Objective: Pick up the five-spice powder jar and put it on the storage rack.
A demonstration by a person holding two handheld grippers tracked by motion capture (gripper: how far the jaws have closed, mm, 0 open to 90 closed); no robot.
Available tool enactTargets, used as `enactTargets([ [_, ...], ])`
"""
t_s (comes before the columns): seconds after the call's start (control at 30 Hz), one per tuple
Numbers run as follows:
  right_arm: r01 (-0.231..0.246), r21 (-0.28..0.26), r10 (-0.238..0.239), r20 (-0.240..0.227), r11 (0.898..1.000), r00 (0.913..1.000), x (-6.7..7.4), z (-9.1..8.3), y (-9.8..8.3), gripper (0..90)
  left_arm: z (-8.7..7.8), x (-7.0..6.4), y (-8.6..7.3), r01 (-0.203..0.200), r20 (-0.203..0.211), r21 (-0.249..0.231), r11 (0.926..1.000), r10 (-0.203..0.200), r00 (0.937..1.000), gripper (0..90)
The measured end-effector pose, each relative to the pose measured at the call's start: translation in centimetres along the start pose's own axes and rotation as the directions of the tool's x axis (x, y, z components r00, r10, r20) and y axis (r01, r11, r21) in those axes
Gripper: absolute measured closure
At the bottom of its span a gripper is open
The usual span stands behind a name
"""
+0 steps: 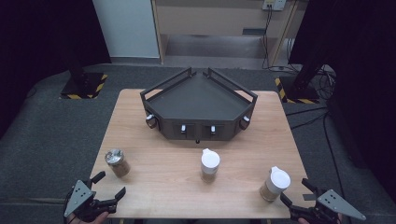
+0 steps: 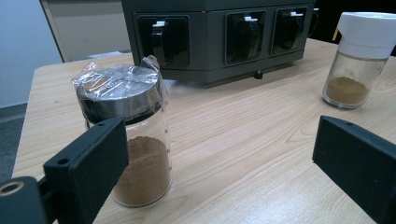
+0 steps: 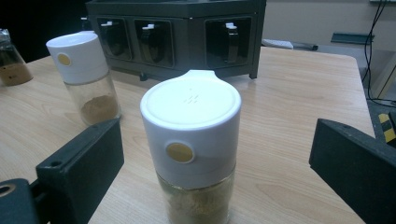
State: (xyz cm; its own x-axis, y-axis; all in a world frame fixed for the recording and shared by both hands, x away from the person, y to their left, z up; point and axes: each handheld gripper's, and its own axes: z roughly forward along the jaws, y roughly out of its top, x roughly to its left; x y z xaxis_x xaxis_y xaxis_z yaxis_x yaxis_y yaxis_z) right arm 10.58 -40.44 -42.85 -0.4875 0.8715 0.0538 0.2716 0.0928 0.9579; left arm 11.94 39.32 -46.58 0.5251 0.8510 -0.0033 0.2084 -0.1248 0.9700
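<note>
Jaws left gripper: wide open, empty | right gripper: wide open, white-capped jar between, untouched

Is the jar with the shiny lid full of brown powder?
No, the jar is under half full: powder fills its bottom part, with clear glass above.

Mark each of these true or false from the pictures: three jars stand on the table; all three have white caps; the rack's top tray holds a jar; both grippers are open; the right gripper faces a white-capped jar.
1. Three jars stand on the table. True.
2. All three have white caps. False: the left jar has a metal lid under plastic wrap; the middle jar and the right jar have white caps.
3. The rack holds a jar on its top tray. False: nothing lies on the tray.
4. The left gripper and right gripper are open. True.
5. The right gripper faces a white-capped jar. True.
</note>
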Motion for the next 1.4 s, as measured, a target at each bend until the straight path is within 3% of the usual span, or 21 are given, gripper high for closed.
enactTargets([
  [1.23,0.012,0.004,-0.012,-0.010,1.000,0.9999,0.07,0.21,0.18,3.4,0.03,-0.05,0.04,-0.001,0.008,0.008,1.0000,0.000,1.0000,2.7],
  [1.4,0.010,0.002,-0.010,-0.009,1.000,0.9999,0.07,0.19,0.15,3.4,-0.14,-0.25,0.14,0.009,-0.007,-0.007,0.9999,-0.009,0.9999,2.8],
])
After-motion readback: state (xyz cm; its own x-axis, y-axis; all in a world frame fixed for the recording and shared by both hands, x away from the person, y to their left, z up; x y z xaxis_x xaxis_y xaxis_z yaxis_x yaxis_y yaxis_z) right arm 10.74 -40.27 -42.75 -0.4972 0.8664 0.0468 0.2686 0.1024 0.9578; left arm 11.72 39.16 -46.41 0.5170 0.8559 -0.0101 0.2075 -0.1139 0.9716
